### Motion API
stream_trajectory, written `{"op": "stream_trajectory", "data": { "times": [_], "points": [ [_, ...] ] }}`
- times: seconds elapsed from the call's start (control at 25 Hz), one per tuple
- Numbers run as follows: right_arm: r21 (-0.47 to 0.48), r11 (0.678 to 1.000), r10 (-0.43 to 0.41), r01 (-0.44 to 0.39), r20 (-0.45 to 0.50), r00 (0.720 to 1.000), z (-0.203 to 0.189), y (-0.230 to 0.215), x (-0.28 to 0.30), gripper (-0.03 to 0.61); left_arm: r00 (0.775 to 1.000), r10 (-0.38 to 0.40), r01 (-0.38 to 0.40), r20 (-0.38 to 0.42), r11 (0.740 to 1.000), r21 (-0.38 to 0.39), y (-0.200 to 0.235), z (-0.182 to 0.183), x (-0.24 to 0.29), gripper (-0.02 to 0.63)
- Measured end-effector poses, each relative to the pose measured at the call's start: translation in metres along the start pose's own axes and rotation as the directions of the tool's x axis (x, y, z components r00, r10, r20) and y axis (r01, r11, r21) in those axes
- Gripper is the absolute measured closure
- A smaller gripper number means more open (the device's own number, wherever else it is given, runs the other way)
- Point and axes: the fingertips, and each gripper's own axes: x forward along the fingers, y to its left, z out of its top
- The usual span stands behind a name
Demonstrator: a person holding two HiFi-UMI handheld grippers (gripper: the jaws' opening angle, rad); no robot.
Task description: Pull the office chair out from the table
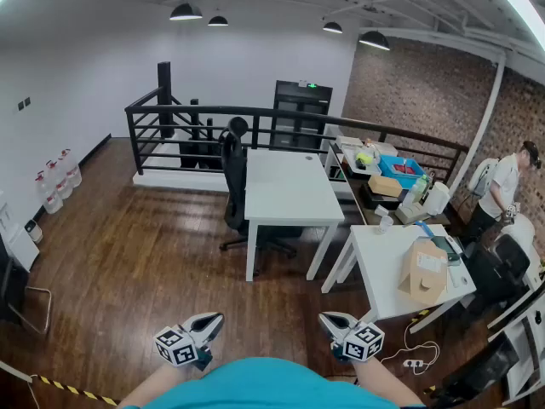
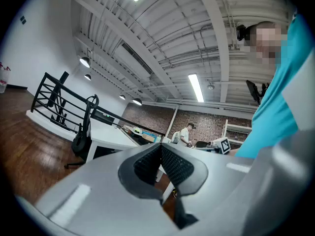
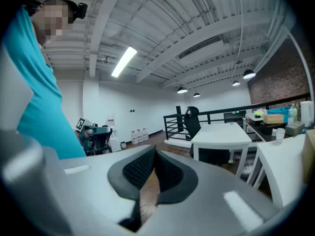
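Items counted from the head view:

- Office chair [image 1: 234, 170]: one, black, tucked against the left side of the far white table [image 1: 289, 196], its seat under the tabletop and its back towards the black railing [image 1: 255, 114]. I also see it in the right gripper view [image 3: 192, 122], beside the same table [image 3: 221, 132].
- White tables: two. The nearer one [image 1: 387, 254] carries one cardboard box [image 1: 423, 271].
- Pendant lamps [image 1: 186, 11]: four.
- Water jugs [image 1: 58, 180]: a small cluster by the left wall. I cannot fix the count.
- Cluttered bench behind the tables: one, with one blue tray [image 1: 400, 169].
- Person [image 1: 502, 190]: one, standing at the far right.
- Power strip [image 1: 415, 364]: one, on the wooden floor.

Claws, two:

- Left gripper [image 1: 213, 319]: in its own view [image 2: 160, 150] I see the ribbed pads pressed together. It holds nothing and touches nothing.
- Right gripper [image 1: 326, 319]: in its own view [image 3: 153, 154] the jaws meet at the tips. It is fully closed and empty.

Pose:

- Both grippers sit low, close to the operator's teal shirt [image 1: 264, 383].
- Their marker cubes face up and their jaws aim ahead towards the tables, roughly level.
- The left tilts slightly upward.
- Both are well apart from the chair.
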Motion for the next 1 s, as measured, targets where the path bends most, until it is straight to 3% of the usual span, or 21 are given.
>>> {"op": "stream_trajectory", "data": {
  "times": [0.08, 0.2, 0.36, 1.0],
  "points": [
    [0.0, 1.0, 0.004, -0.004, -0.002, 1.0, -0.002, -0.001, 0.001, 0.578, 0.998, 0.054, -0.054, -0.021, 0.998, -0.016, 0.02, -0.021, -0.008, 0.594],
    [0.001, 1.0, 0.008, -0.008, -0.001, 1.0, -0.004, -0.003, -0.001, 0.578, 0.997, 0.066, -0.067, -0.039, 0.998, -0.012, 0.026, -0.031, -0.008, 0.594],
    [0.001, 1.0, 0.012, -0.012, 0.0, 1.0, -0.004, -0.009, -0.01, 0.578, 0.997, 0.071, -0.072, -0.042, 0.997, -0.038, 0.019, -0.032, 0.002, 0.594],
    [-0.026, 0.997, 0.07, -0.07, -0.009, 0.998, -0.009, -0.052, -0.072, 0.578, 0.996, 0.084, -0.084, -0.042, 0.996, -0.011, -0.034, -0.059, 0.07, 0.594]
  ]
}}
